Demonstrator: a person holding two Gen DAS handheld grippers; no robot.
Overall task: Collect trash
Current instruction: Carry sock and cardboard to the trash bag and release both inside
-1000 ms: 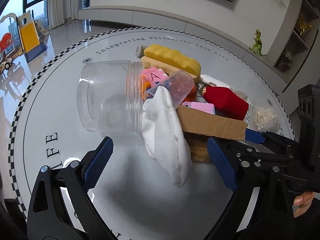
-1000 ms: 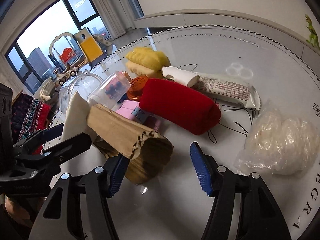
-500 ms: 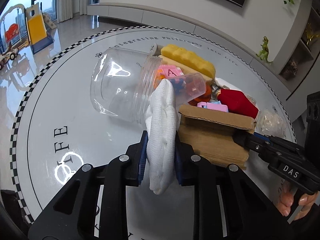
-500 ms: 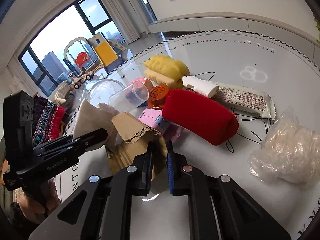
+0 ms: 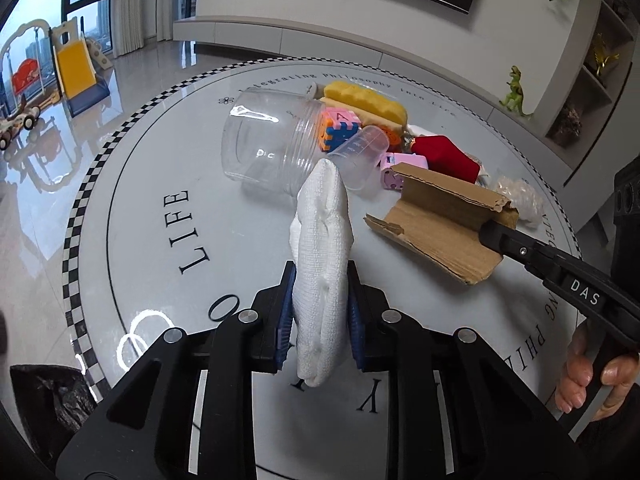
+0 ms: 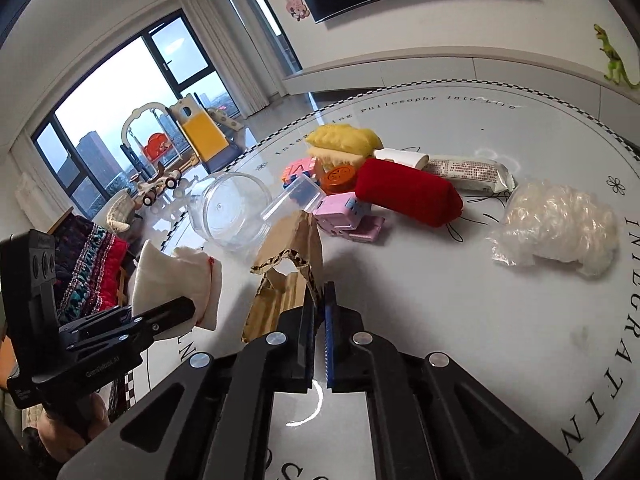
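A glossy round white table, ringed with a checkered border and printed lettering, fills a bright living room with tall windows. Above it, the left gripper pinches a folded white knitted cloth between its blue pads, the cloth lifted clear of the tabletop and drooping below the jaws. Just right of the cloth, the right gripper is pressed together on one torn edge of a bent brown corrugated cardboard scrap, also raised off the table. The cloth looks soft, light and limp, best held mid-fold; the cardboard appears light and fairly stiff, though its ragged edge could tear if gripped too near the rim. Beyond the cloth lies a clear plastic jar on its side, then a red velvet pouch and a crumpled clear plastic bag. A black bin bag sits near the table's edge.
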